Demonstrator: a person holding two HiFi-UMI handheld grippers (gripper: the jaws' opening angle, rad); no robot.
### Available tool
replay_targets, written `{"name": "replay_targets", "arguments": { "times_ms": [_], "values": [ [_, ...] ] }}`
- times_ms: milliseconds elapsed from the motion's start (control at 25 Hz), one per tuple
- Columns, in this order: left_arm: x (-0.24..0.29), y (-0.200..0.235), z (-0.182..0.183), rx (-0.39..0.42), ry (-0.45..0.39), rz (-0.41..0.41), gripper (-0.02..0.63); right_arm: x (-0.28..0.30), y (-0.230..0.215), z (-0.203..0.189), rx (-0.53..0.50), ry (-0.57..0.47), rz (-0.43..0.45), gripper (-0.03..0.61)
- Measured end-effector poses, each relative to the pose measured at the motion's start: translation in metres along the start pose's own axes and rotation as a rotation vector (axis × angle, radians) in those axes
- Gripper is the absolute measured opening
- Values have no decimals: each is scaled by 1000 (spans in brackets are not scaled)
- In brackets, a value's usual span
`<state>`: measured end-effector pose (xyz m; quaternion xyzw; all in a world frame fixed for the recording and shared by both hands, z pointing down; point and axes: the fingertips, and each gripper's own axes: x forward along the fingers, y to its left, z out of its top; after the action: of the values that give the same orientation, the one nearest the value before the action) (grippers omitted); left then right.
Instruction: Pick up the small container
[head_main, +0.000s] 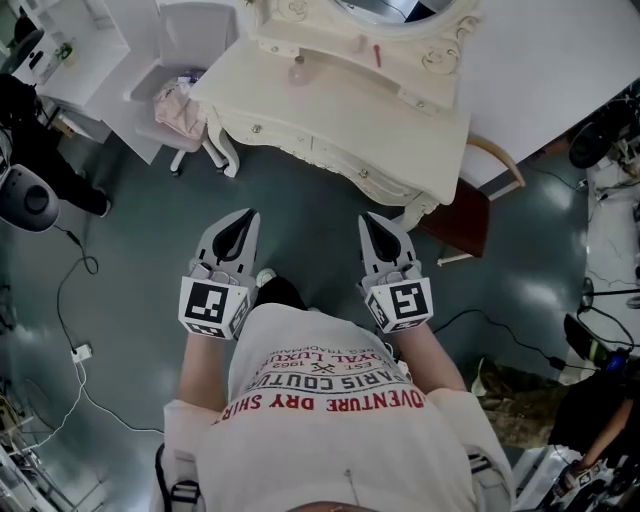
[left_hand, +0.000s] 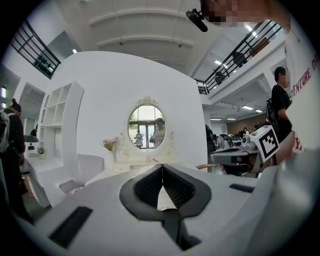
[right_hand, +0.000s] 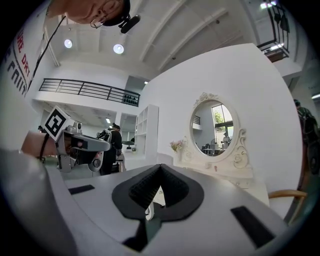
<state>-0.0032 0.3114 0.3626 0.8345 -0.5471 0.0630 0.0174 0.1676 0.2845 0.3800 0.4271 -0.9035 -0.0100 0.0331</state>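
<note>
A small pale container (head_main: 298, 70) stands on the cream dressing table (head_main: 330, 120) at the top of the head view, with a thin red stick (head_main: 377, 55) to its right. My left gripper (head_main: 243, 216) and right gripper (head_main: 373, 218) are held side by side over the floor, well short of the table. Both point toward it. The left gripper (left_hand: 162, 167) has its jaws touching with nothing between them. The right gripper (right_hand: 160, 167) is likewise shut and empty. The oval mirror (left_hand: 146, 126) faces both gripper views.
A white chair (head_main: 195, 35) with a pink cloth (head_main: 180, 108) stands left of the table. A wooden chair (head_main: 468, 215) stands at its right. Cables (head_main: 75, 300) run over the dark floor at left. White shelves (left_hand: 57, 125) line the wall. People stand at both sides.
</note>
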Motion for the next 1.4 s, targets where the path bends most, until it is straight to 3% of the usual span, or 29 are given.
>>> {"name": "replay_targets", "arguments": {
  "times_ms": [320, 760, 1120, 1400],
  "values": [
    [46, 35, -16, -7, 29, -38, 8, 56, -18, -16, 26, 40, 1, -2],
    [169, 181, -5, -35, 23, -113, 8, 222, -46, -8, 65, 74, -62, -2],
    [271, 289, -3, 16, 58, -270, 8, 352, -79, -9, 89, 124, -212, -2],
    [330, 318, -11, 15, 83, -376, 8, 408, -95, -16, 119, 130, -256, -2]
  ]
}}
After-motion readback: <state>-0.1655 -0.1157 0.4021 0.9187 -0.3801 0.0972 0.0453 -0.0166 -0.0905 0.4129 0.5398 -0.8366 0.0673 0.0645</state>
